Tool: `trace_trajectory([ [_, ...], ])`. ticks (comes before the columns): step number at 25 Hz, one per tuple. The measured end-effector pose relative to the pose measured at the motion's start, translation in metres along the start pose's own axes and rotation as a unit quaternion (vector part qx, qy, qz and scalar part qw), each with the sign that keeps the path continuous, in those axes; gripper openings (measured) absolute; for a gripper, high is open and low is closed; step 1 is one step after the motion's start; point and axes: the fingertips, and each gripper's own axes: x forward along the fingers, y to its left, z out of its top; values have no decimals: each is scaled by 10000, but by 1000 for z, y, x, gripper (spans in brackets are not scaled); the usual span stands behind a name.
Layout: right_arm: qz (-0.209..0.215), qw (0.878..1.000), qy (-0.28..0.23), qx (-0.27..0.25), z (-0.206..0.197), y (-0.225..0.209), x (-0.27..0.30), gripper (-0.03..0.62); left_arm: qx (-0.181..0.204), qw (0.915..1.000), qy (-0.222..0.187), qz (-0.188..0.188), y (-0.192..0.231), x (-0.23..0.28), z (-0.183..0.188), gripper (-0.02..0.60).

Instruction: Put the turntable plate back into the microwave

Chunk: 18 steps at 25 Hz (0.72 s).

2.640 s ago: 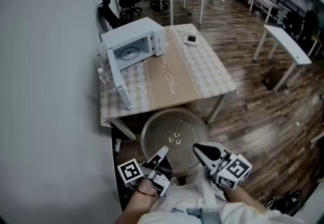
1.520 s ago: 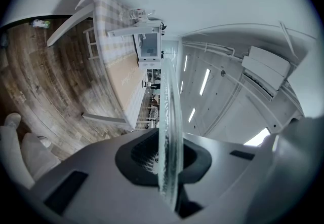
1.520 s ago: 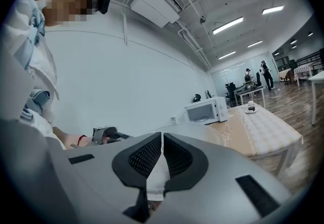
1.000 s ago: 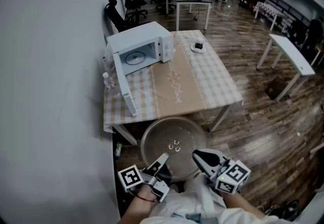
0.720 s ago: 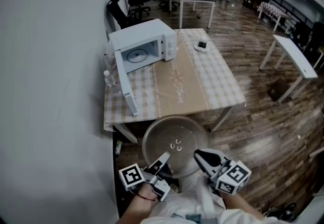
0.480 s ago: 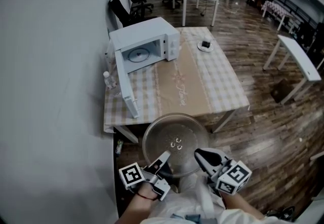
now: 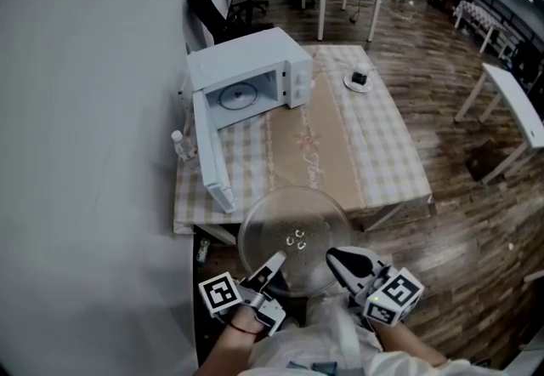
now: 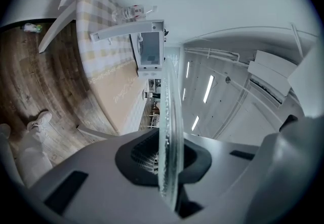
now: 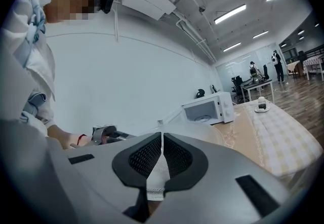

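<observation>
Bottle [image 7: 178, 143] at left edge of bench [image 7: 382, 153]. Microwave [image 7: 251, 76] on far-left corner, door [image 7: 212, 166] swung open. Left gripper [image 7: 276, 262]: jaws pinching near-left rim of plate [image 7: 293, 225]. Plate is held level in the air, overlapping the bench's near edge in head view, well apart from microwave. Right gripper [image 7: 336, 257]: jaws pressed onto near-right rim. Small dish [image 7: 358, 81] far right on bench.

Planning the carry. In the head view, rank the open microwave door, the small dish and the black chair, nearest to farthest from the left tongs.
1. Microwave door, open, near left of the table.
2. Small dish, on the table's far right.
3. Black chair, beyond the table.
</observation>
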Motion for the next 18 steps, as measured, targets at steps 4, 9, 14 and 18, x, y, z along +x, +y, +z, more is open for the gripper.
trace_trajectory([
  [4,63,10000,69,20,5,-20,14,35,-68,9999,-82,41,4,18,14,12],
  [9,130,9998,144,42,11,-51,35,35,-31,9998,-165,94,9,45,35,12],
  [14,208,9996,182,-5,22,-80,58,35,-7,9995,-303,81,12,72,60,12],
  [18,272,9994,207,-27,30,-99,73,35,-22,9992,-386,69,12,90,76,12],
])
